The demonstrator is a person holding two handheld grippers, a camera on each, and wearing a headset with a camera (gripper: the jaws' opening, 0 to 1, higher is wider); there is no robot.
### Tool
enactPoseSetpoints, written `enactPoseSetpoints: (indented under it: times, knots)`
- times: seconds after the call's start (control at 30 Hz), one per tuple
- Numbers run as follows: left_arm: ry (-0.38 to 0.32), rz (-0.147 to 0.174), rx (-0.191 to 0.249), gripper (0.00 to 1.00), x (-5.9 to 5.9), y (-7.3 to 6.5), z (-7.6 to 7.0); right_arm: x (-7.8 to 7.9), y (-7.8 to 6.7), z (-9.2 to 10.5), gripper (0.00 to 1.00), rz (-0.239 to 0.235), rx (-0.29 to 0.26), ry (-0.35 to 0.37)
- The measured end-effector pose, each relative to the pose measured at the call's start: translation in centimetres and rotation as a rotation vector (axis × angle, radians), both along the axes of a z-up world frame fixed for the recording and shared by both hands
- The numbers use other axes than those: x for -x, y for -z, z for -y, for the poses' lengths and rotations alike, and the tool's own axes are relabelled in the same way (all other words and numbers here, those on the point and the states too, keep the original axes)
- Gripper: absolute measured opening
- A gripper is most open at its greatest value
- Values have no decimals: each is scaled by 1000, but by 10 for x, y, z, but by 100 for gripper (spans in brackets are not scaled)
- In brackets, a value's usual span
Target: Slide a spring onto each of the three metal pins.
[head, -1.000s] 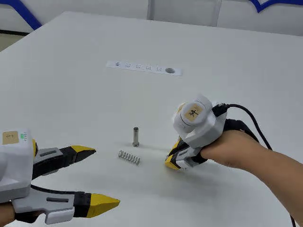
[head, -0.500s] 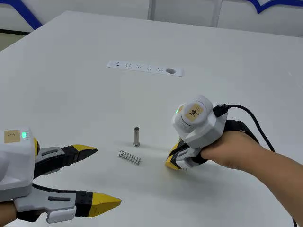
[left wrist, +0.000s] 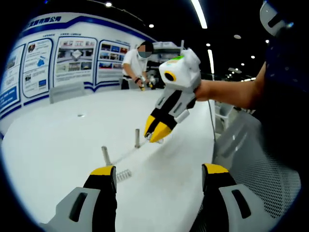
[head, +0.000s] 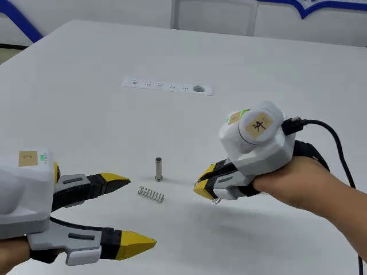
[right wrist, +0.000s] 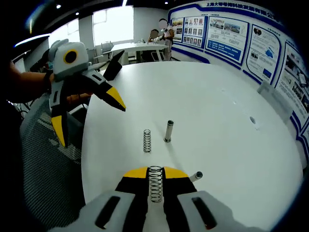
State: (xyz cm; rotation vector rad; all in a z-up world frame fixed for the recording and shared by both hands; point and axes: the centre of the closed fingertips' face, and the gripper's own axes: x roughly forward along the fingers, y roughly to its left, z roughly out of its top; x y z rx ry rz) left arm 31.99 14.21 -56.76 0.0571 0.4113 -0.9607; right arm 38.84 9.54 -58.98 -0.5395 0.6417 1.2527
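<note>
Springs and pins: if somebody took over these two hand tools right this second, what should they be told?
Left gripper: open, holding nothing, hovering low over the table.
Right gripper: shut on a spring, just above the table.
Another spring lies loose on the table, beside a bare upright pin.
A second pin stands close to the right gripper's tip, also bare.
Done: one spring picked up; no spring is on either pin.
Left: slide the held spring onto a pin, probably the near one, then fit the rest. I can make out two pins.
</note>
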Motion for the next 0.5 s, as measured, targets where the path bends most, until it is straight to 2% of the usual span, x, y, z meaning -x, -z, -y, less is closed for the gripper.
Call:
enactPoseSetpoints:
  times: [0.1,0.3,0.37,0.5]
  knots:
    - [16,1,8,71,-3,-3,6,7,-17,-6,11,-13,-64,-1]
    - [43,-1,17,65,-7,-7,15,20,-45,-21,11,-11,-144,-26]
    - [50,-3,30,63,-9,-9,18,26,-55,-29,11,-23,-185,-37]
    - [58,-3,70,59,-14,-15,25,35,-68,-40,11,-34,-231,-55]
